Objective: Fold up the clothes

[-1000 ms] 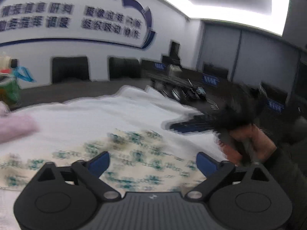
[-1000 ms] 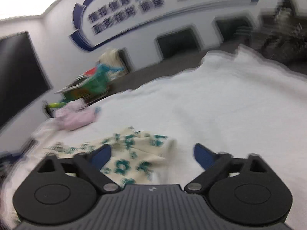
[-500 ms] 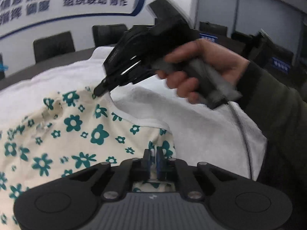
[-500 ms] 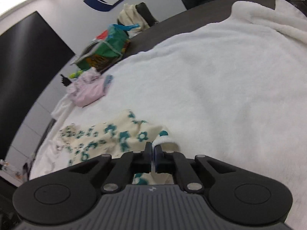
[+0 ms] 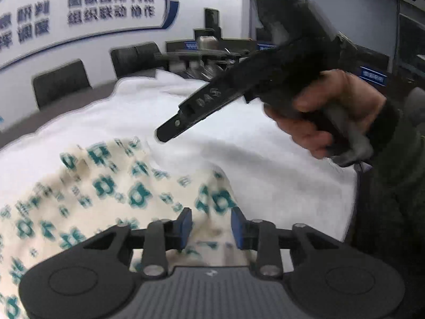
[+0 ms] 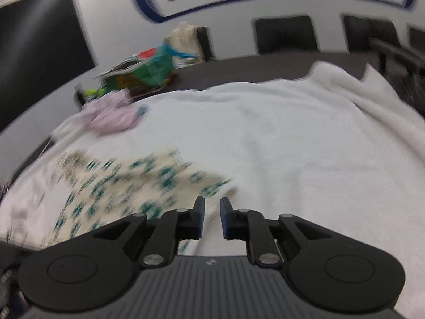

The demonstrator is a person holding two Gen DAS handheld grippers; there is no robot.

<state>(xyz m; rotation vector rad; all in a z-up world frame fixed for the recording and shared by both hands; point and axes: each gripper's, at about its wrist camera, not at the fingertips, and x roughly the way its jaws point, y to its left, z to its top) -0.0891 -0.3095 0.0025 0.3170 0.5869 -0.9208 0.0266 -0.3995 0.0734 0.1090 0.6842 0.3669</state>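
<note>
A cream garment with teal flowers (image 5: pixel 106 191) lies on a white towel-covered table (image 5: pixel 265 159). My left gripper (image 5: pixel 211 227) is open, its blue pads just above the garment's near edge with nothing between them. The garment also shows in the right wrist view (image 6: pixel 127 183). My right gripper (image 6: pixel 212 212) is partly open and empty beside the garment's right corner. In the left wrist view the right gripper (image 5: pixel 170 134), held in a hand, hangs in the air above the towel past the garment.
A pink garment (image 6: pixel 111 117) lies at the towel's far left. A green and red bag (image 6: pixel 140 74) stands behind it on the dark table (image 6: pixel 265 66). Black chairs (image 6: pixel 287 34) line the far wall. Dark objects (image 5: pixel 207 55) sit beyond the towel.
Both grippers were shut on the garment's edge half a second ago; both have opened and let it go. The right gripper has lifted away from the cloth.
</note>
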